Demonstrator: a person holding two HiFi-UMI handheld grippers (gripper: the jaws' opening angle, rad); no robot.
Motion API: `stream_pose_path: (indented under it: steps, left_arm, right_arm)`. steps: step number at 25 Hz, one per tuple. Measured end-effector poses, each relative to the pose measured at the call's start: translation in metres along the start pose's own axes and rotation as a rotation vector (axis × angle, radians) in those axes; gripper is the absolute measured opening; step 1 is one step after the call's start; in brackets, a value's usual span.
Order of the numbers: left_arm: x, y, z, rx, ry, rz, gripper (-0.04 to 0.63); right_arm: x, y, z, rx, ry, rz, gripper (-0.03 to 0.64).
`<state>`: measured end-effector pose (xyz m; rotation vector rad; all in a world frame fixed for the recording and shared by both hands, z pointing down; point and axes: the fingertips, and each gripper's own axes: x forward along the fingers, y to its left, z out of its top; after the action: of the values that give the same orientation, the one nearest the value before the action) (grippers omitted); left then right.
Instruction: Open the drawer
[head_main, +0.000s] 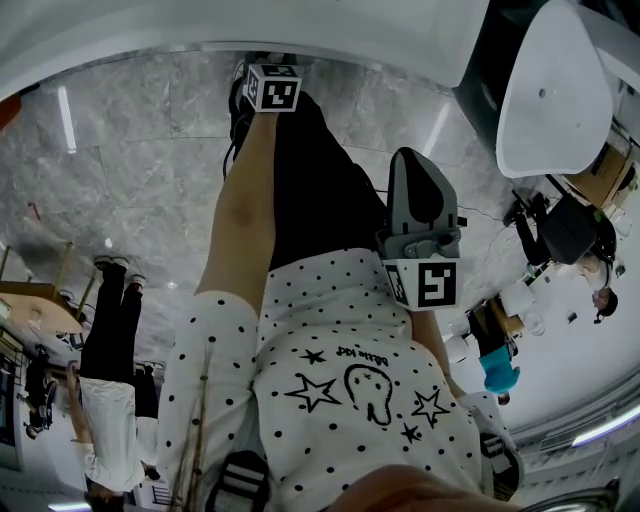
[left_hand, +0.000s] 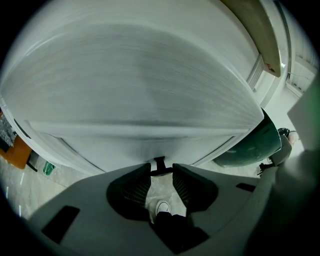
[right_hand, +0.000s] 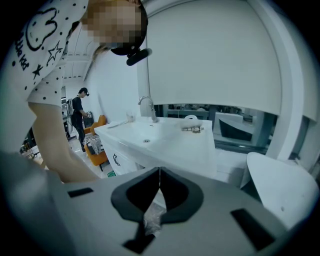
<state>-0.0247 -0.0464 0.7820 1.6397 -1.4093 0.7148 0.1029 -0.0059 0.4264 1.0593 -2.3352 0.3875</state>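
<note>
**Drawer not yet touched; both grippers hang by the person's side.**
Nothing is done so far. The likely drawer (right_hand: 121, 161), a white front with a dark handle (right_hand: 116, 160) under the sink counter (right_hand: 170, 142), sits at centre left and looks closed, well apart from both tools. The right gripper (right_hand: 159, 185) has its jaws pressed together on nothing. The left gripper (left_hand: 161, 175) has its jaws slightly apart, with only floor and a shoe (left_hand: 162, 207) between them. A white chair (right_hand: 280, 185) at lower right stands near the counter.
</note>
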Motion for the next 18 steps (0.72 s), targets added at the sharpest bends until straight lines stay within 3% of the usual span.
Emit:
stream_pose_path:
  steps: [18]
  left_arm:
    - [-0.012,-0.007,-0.03,-0.008,0.021,-0.008,0.14]
  right_arm:
    - [-0.002,0.008,-0.004,0.001,0.004,0.011,0.015]
